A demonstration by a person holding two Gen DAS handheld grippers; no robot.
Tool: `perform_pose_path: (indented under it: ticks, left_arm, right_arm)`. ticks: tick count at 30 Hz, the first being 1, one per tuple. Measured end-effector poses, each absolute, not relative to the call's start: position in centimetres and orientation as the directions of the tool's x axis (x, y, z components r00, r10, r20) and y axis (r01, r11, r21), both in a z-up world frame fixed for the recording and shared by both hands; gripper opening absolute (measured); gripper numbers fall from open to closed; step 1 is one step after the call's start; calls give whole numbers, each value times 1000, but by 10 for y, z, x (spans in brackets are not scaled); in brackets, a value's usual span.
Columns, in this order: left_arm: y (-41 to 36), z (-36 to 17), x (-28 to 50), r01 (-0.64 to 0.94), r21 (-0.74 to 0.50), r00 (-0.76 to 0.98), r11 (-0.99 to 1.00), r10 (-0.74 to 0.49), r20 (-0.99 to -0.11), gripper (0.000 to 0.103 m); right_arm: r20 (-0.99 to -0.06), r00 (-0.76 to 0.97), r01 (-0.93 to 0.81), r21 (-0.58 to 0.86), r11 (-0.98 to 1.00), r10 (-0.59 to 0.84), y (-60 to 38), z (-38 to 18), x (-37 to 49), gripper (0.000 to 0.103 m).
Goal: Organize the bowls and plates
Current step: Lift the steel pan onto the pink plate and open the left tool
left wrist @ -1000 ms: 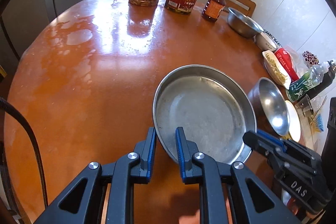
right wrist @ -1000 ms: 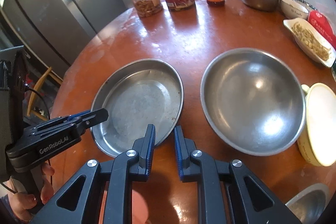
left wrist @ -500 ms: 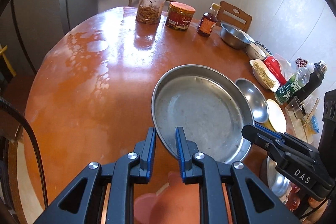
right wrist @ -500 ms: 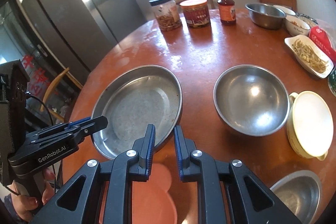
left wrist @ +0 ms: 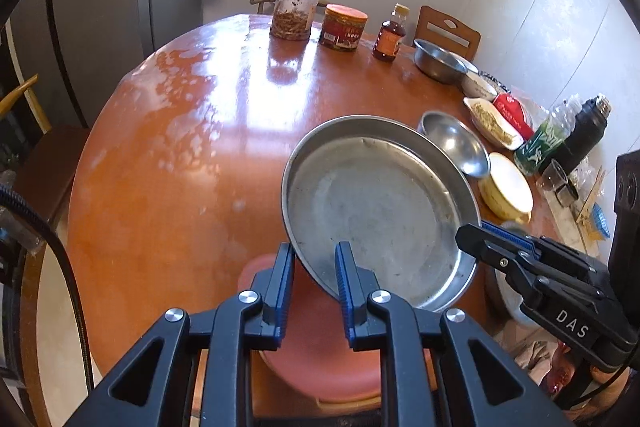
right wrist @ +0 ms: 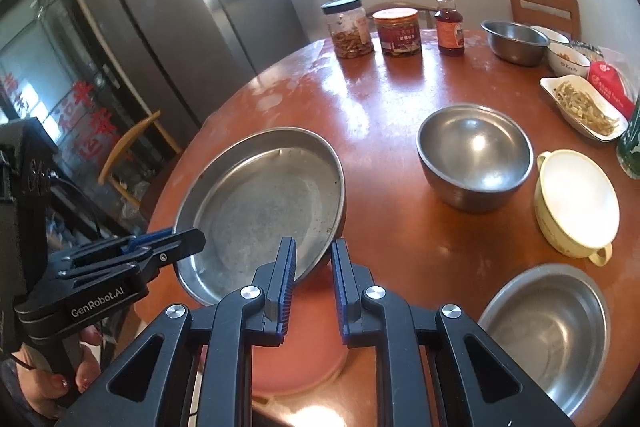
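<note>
"What do my tools look like?"
"My left gripper [left wrist: 311,291] and right gripper [right wrist: 313,287] are black frames with blue ribbed pads [left wrist: 282,287], silver screws [right wrist: 250,292], white lettering and a black cable [left wrist: 60,259]."

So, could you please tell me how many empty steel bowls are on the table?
3: one at the far edge beside the bottle, one mid-table right of the held pan, one nearest at the front right. Others may be hidden out of frame.
</note>
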State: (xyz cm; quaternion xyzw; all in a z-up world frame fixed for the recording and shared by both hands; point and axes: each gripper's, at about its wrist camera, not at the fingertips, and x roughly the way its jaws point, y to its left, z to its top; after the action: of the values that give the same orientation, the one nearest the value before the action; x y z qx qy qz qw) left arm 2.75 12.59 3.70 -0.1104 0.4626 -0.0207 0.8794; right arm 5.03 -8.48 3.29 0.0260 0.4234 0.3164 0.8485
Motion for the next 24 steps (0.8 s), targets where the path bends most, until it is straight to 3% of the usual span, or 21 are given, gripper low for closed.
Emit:
perform_pose_path:
  ticks: [24]
  left_arm:
    - [123,-7,-9,-112,-237,471,965,-158,-868,21]
  right_arm:
    - [-782,351,-604,231,763,515,-81,-11,9,21]
